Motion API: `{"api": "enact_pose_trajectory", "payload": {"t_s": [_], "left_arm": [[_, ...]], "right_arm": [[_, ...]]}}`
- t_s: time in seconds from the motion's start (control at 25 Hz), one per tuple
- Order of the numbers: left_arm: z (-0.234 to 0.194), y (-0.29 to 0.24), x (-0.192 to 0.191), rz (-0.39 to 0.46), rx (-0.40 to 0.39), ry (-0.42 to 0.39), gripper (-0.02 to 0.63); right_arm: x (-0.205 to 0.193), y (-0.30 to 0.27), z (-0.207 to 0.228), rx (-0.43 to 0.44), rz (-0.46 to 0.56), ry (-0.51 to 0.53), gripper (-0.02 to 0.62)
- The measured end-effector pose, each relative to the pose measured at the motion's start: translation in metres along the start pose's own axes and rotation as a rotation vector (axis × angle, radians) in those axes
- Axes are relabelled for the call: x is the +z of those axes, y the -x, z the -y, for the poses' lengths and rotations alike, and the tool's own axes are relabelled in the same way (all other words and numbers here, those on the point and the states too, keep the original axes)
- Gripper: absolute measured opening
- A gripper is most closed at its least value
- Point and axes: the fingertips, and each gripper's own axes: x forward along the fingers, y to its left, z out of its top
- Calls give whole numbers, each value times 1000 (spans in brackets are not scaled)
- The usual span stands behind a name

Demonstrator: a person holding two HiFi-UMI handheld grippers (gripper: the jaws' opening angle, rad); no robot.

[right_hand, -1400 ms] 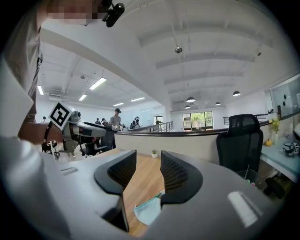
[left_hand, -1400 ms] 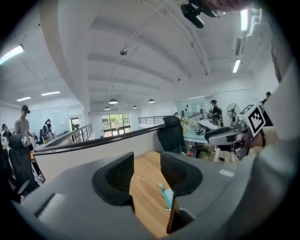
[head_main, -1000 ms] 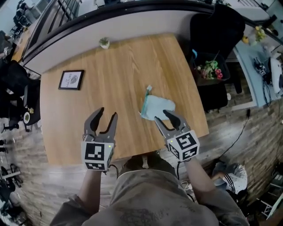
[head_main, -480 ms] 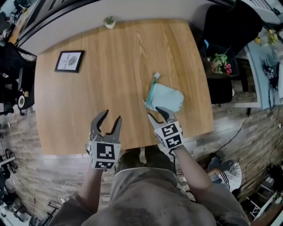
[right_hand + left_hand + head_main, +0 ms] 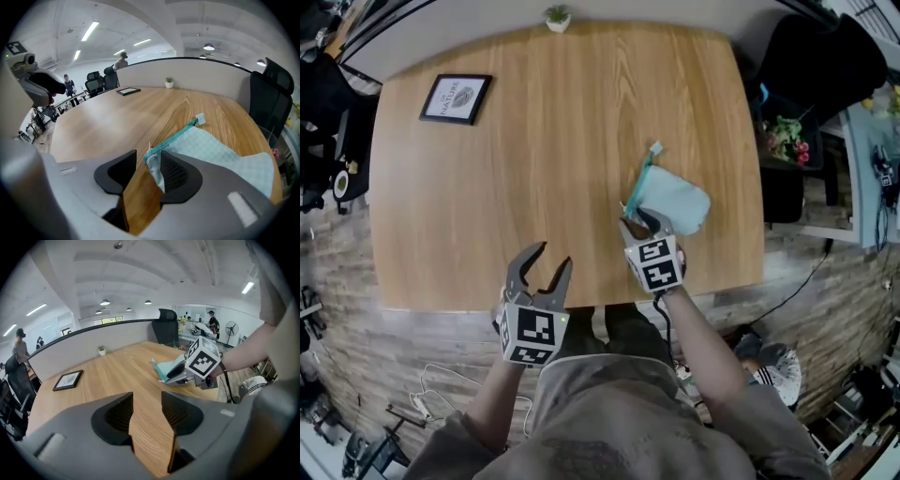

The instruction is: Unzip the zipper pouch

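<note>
A pale mint zipper pouch [image 5: 673, 199] lies on the wooden table [image 5: 534, 159], right of the middle, with its teal zipper [image 5: 176, 135] along its left edge. My right gripper [image 5: 638, 224] stands open at the pouch's near end. In the right gripper view the pouch's [image 5: 220, 157] near zipper corner lies between the jaws, close against the right one, with bare wood showing beside it. My left gripper [image 5: 550, 260] is open over bare table near the front edge, well left of the pouch [image 5: 165, 369], with nothing between its jaws.
A framed picture [image 5: 456, 97] lies at the table's far left. A small potted plant [image 5: 556, 16] stands at the far edge. A black office chair [image 5: 825, 66] and a bin with flowers [image 5: 787, 141] stand beyond the right edge. The front edge runs just below both grippers.
Both grippers have sunk toward the table. The right one has come down onto the pouch's near corner. The left one has dropped near the front edge, jaws still apart.
</note>
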Motion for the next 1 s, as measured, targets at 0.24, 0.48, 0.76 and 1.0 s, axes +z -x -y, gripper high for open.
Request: {"api": "enact_pose_trajectory", "payload": {"t_s": [0.24,0.48,0.76,1.0], "left_arm": [[-3,2,-12,-15,7,6,190],[-8,4,-8,-16,2,3,193],[-12,14,19,42,-19,9,193],[-27,31,62,124,-29,4,192]], "right_arm": [[-14,-11,-8,-27,-84,112,94],[-2,-5,-10,0,-53,46,66],[48,47,-8,157,129,-173,58],[90,101,-7,322,269,-338,58]]}}
